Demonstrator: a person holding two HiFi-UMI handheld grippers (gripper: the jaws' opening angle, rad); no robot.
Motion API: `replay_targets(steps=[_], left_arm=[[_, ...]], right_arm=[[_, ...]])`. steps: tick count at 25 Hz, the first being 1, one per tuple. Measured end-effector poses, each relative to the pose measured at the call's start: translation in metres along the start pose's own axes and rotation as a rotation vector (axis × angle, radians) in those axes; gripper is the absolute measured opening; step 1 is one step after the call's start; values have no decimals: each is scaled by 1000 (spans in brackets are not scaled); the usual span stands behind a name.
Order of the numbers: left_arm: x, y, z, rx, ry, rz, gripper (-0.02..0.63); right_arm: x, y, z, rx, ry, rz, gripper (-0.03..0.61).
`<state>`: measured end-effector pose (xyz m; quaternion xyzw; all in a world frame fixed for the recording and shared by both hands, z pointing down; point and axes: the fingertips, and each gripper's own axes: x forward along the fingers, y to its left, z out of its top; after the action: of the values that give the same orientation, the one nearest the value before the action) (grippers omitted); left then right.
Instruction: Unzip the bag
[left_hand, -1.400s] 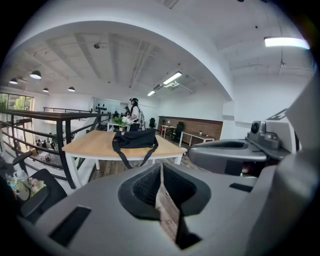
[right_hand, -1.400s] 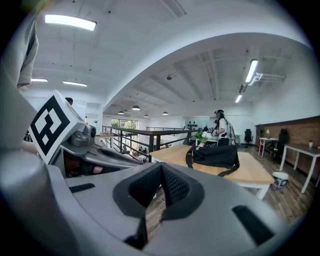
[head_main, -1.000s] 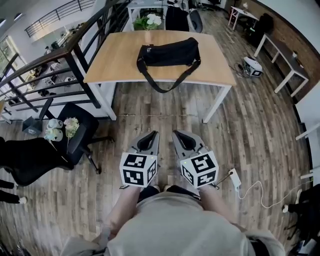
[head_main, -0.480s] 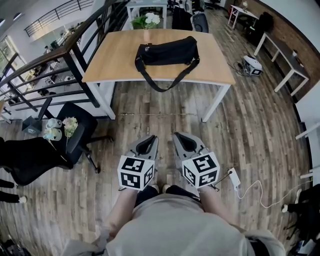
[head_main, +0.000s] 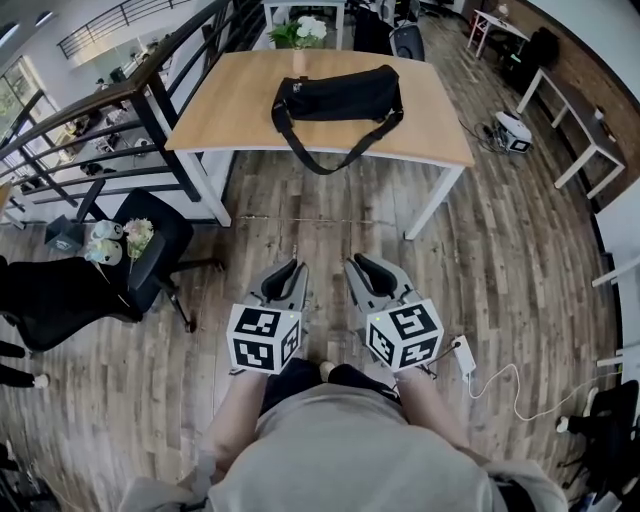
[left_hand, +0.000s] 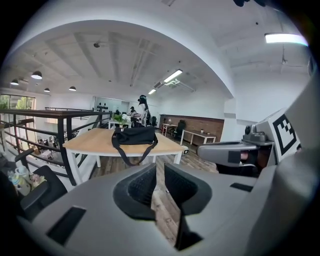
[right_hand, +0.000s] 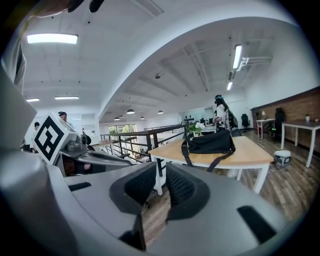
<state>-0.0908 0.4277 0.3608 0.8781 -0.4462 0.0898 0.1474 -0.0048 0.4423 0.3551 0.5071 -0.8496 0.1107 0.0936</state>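
A black bag (head_main: 340, 98) with a long strap hanging over the edge lies zipped on a wooden table (head_main: 240, 110), far ahead of me. It also shows in the left gripper view as the bag (left_hand: 134, 135) and in the right gripper view as the bag (right_hand: 210, 142). Both grippers hang side by side over the floor, close to the person's body and far from the table. My left gripper (head_main: 288, 266) (left_hand: 160, 172) is shut and empty. My right gripper (head_main: 362, 262) (right_hand: 161, 172) has just been opening its jaws; they stand slightly apart with nothing between them.
A black office chair (head_main: 150, 250) carrying flowers and cups stands at the left by a dark railing (head_main: 150, 90). A white power strip (head_main: 467, 355) with its cable lies on the wooden floor at the right. White desks (head_main: 580, 130) line the right wall.
Both grippers have stayed low in front of the person, and the left one has drifted slightly left in the picture. The bag has not moved.
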Motion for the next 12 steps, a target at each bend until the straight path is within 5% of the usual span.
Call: replay_targets(steps=[4,12], left_arm=[[4,-3,-6,-11,9,17,120],[16,7,-11,-29,33,27,120]], right_arm=[[-5,-4,-8,10,11,13,92],[13,-15,-13,51,22,39,134]])
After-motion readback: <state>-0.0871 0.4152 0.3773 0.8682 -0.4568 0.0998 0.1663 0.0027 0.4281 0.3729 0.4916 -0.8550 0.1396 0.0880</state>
